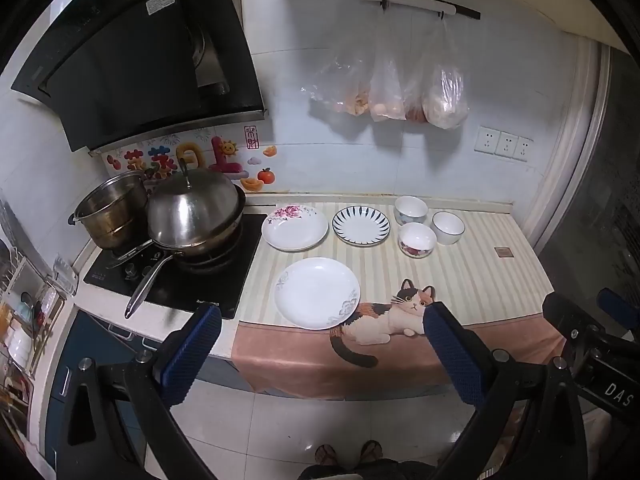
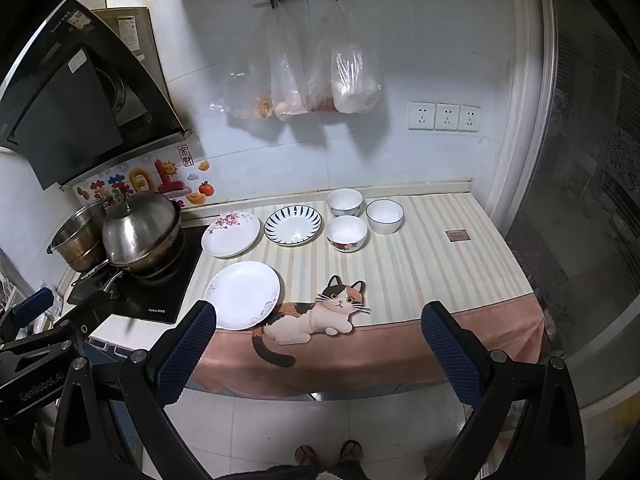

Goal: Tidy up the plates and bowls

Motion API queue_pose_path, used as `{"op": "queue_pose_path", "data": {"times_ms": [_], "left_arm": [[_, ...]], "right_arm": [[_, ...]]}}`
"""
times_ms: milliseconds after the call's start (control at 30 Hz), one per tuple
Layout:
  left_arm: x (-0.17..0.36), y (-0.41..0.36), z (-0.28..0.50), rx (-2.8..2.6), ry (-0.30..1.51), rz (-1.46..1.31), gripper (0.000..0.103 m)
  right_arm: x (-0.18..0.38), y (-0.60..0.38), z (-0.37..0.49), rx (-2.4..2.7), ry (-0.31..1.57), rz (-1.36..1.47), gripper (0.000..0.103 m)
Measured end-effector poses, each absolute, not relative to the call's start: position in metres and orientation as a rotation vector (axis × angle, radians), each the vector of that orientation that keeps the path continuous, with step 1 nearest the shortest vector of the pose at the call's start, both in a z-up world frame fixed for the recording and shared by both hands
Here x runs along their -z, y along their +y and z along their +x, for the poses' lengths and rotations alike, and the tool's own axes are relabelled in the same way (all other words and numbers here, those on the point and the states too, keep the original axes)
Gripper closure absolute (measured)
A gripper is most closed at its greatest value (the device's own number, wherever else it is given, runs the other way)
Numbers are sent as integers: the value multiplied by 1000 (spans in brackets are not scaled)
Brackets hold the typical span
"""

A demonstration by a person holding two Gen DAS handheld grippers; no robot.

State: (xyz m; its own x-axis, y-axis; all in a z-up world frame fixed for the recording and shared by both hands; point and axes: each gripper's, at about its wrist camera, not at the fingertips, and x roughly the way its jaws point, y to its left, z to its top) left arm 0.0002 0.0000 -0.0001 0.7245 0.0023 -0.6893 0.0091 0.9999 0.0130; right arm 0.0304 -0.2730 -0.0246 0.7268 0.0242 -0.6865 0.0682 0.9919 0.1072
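Note:
Three plates lie on the striped counter cloth point(image 1: 460, 276): a white plate point(image 1: 317, 292) point(image 2: 242, 294) near the front edge, a pink-flowered plate point(image 1: 295, 227) point(image 2: 231, 233) and a blue-striped plate point(image 1: 361, 225) point(image 2: 293, 225) behind it. To their right stand three bowls: a patterned one point(image 1: 411, 209) point(image 2: 344, 202) at the back, a plain white one point(image 1: 448, 227) point(image 2: 384, 216), and a red-flowered one point(image 1: 417, 239) point(image 2: 347, 233). My left gripper point(image 1: 322, 314) and right gripper point(image 2: 318, 312) hover open before the counter edge, empty.
A lidded wok point(image 1: 196, 216) and a steel pot point(image 1: 112, 216) sit on the black stove point(image 1: 192, 280) at left, under a range hood point(image 1: 140, 60). Plastic bags point(image 1: 400, 84) hang on the wall. A person's feet point(image 1: 348, 454) stand on the tiled floor below.

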Motion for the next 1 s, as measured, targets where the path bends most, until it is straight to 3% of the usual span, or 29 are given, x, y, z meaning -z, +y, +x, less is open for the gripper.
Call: {"op": "queue_pose_path", "data": {"times_ms": [1000], "left_arm": [[-4, 10, -2, 3, 748, 19, 0]], "right_arm": [[22, -271, 29, 6, 756, 125, 0]]}}
